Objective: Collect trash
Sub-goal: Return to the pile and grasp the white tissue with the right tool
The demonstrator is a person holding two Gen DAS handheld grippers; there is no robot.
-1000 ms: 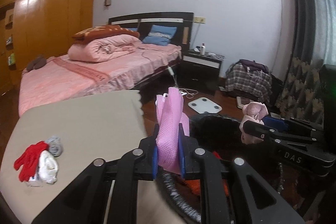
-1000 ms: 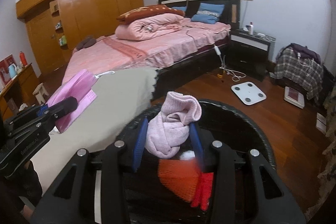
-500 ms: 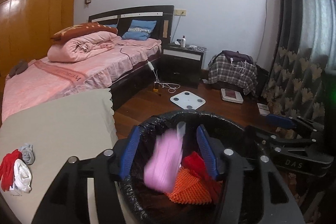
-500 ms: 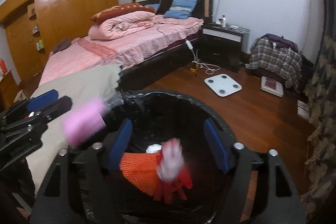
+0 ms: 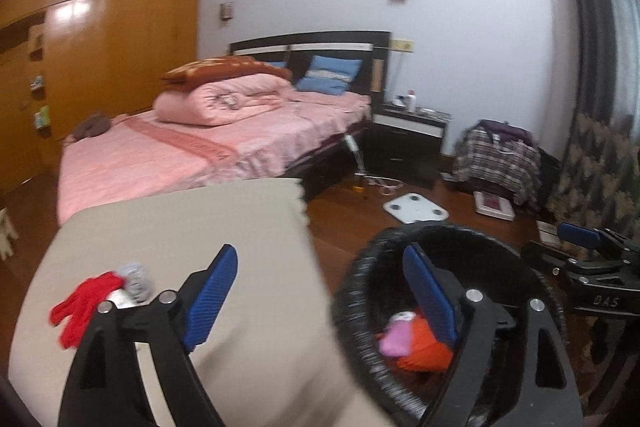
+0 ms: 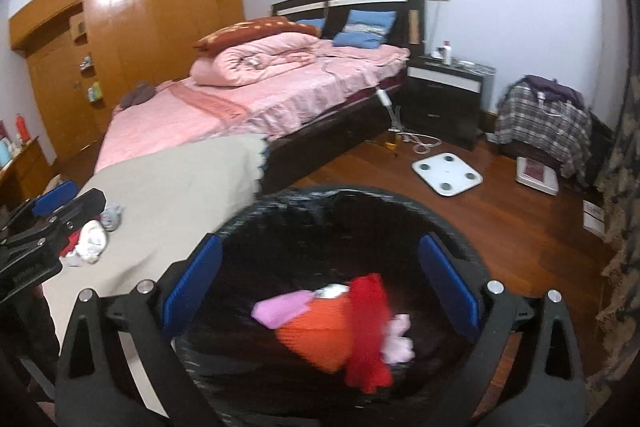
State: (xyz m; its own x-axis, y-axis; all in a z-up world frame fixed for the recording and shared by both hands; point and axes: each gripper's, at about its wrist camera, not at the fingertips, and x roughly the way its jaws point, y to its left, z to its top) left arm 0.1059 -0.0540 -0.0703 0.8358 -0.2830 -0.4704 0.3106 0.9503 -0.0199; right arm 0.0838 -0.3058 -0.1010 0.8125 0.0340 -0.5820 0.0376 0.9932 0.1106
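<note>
Both grippers, left (image 5: 320, 295) and right (image 6: 320, 291), hang released and empty near the black-lined round bin (image 6: 452, 227); beside it, the red-white-grey rag pile (image 5: 100, 293) on the beige surface (image 5: 192, 227) wants one deep, centred pinch.

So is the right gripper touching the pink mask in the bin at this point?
Apart. In the right wrist view the right gripper is wide open and empty, and the pink mask lies down inside the bin, clear of both blue pads.
</note>
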